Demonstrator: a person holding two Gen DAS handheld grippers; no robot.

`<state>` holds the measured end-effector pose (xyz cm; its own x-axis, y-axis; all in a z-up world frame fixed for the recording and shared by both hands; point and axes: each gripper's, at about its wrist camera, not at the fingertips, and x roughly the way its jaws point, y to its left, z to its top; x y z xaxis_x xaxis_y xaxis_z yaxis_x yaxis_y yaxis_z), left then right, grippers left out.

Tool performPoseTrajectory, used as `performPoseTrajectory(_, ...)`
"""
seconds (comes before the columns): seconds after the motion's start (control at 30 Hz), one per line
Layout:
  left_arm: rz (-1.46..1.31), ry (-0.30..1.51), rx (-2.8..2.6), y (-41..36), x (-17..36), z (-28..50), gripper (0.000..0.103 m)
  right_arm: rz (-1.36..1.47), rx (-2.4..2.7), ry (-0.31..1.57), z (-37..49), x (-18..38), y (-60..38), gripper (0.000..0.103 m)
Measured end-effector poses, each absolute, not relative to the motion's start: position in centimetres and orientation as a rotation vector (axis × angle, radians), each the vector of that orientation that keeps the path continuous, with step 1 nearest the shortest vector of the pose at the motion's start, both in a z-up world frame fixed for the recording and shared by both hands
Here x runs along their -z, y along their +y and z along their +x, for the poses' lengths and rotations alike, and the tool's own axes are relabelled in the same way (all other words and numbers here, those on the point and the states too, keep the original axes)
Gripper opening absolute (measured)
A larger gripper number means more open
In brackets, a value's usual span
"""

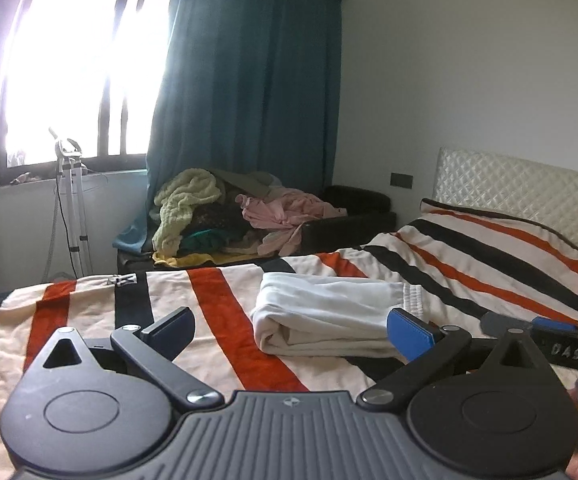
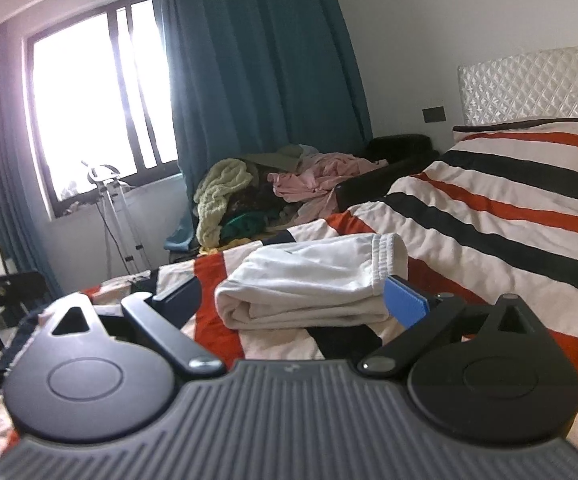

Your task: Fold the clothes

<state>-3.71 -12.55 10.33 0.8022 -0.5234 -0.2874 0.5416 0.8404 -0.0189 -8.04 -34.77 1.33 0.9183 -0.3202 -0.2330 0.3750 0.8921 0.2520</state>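
On striped bed (image 1: 217, 320): folded white garment (image 1: 329, 316), soft, light, limp. Left tool (image 1: 289, 330) spread wide, empty; right tool (image 2: 293, 296) likewise. Best grip probably at elastic waistband edge, both layers together.

- Between my fingers, white folded garment (image 2: 309, 284).
- Beneath it, cream bedspread (image 2: 509, 216) striped orange and black.
- Beyond my fingers, teal curtain (image 1: 249, 92), pink and pale-yellow clothes pile (image 1: 229, 212).
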Motion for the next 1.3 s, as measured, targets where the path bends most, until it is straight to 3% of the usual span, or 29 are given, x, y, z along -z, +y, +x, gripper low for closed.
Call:
performPoseTrajectory(0.53,0.028,0.346,0.502,-11.4,-5.2,-0.6,0.103,0.202,0.43,0.22,-4.7,2.6,-32.6,0.099)
performPoseTrajectory(1.3,0.122,0.329,0.479,-12.7,-4.3,-1.3,0.103,0.222,0.433,0.246,-4.2,3.0,-32.5,0.099)
